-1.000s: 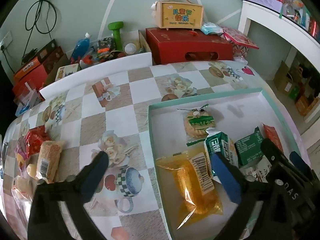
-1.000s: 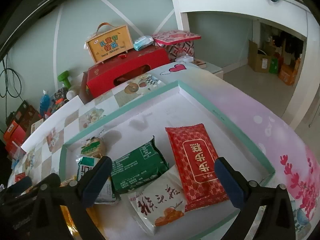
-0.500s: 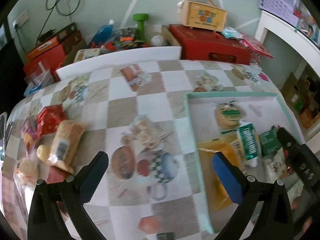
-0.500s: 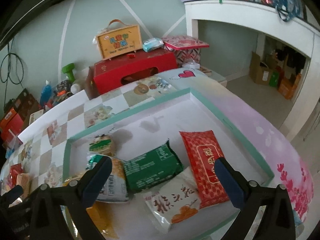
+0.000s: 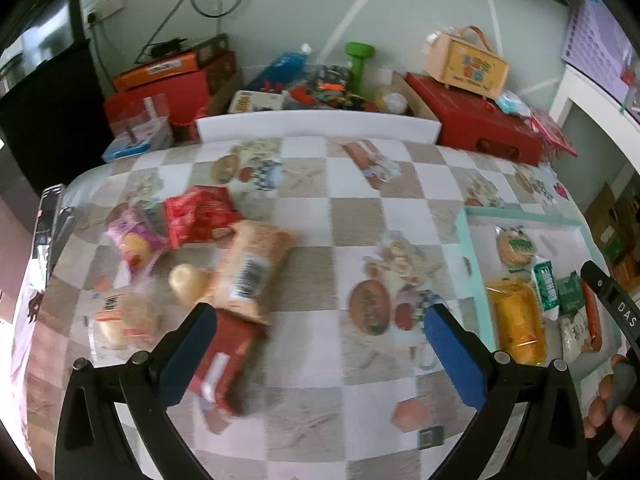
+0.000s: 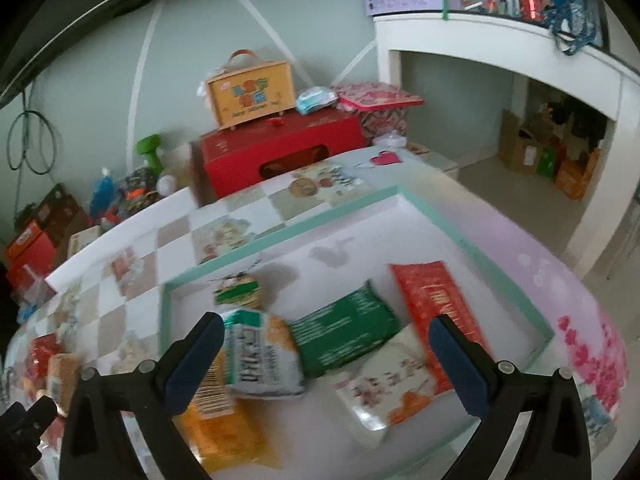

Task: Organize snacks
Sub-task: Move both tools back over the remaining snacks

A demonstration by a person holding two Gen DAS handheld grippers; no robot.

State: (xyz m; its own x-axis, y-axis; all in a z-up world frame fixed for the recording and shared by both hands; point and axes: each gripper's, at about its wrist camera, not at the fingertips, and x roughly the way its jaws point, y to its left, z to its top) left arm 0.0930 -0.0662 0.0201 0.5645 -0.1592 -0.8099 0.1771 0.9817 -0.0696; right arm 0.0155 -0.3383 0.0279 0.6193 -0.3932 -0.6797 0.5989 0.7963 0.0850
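Note:
My left gripper is open and empty above the checked tablecloth, beside a pile of loose snacks: a tan packet with a barcode, a red bag, a pink packet and a dark red packet by my left finger. My right gripper is open and empty over the mint-rimmed white tray, which holds a green packet, a red packet, a white-green packet, an orange packet and a white packet. The tray also shows in the left wrist view.
A red box with a yellow carry case on top stands behind the table. Bottles, a green dumbbell and boxes crowd the back edge. A white shelf unit is at the right.
My left gripper has swung left, from over the tray to the loose snack pile. My right gripper has stayed over the tray, drawing back a little.

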